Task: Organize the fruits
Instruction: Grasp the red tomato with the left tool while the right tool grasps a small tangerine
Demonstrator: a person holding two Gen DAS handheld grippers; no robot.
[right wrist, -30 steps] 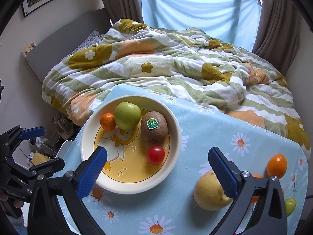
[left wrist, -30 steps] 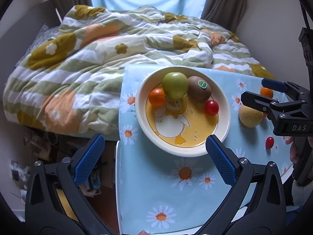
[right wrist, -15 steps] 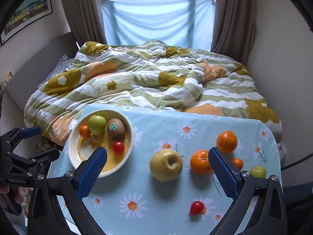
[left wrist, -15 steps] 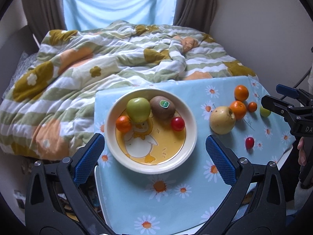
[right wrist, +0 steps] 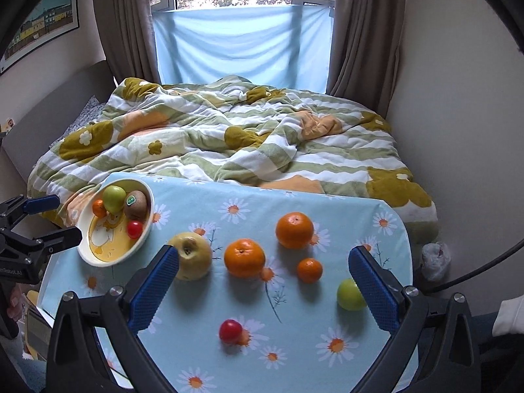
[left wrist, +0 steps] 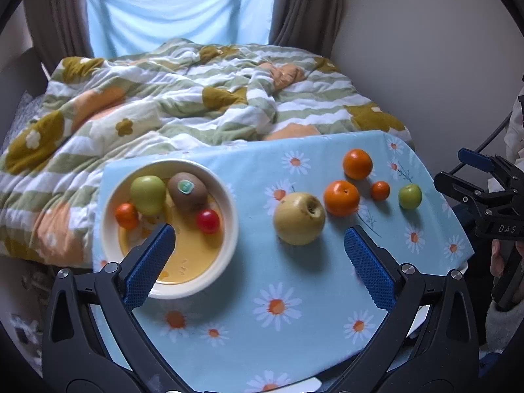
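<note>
Bed point(right wrist: 249, 144): striped floral quilt, lying behind the surface.
Surface point(right wrist: 229, 298): blue daisy-print cloth, carrying all the fruit.
Left gripper point(left wrist: 258, 255): jaws spread wide, empty, one blue pad over the bowl's near rim.
Right gripper point(right wrist: 265, 281): jaws likewise wide apart, holding nothing, above the loose fruit.
Bowl point(right wrist: 85, 249): cream, duck picture inside, at the surface's left end; holds a green apple point(right wrist: 114, 198), a stickered kiwi point(right wrist: 136, 203), a small orange point(right wrist: 99, 208) and a cherry tomato point(right wrist: 135, 229).
Yellow apple point(right wrist: 194, 260): on the cloth, just right of the bowl.
Two large oranges point(right wrist: 244, 257) point(right wrist: 294, 230): mid-surface, near each other.
Small green fruit point(right wrist: 350, 294): near the right edge.
Small mandarin point(right wrist: 309, 270): between the large oranges and the green fruit.
Loose cherry tomato point(right wrist: 230, 330): nearest the front edge, apart from the rest.
</note>
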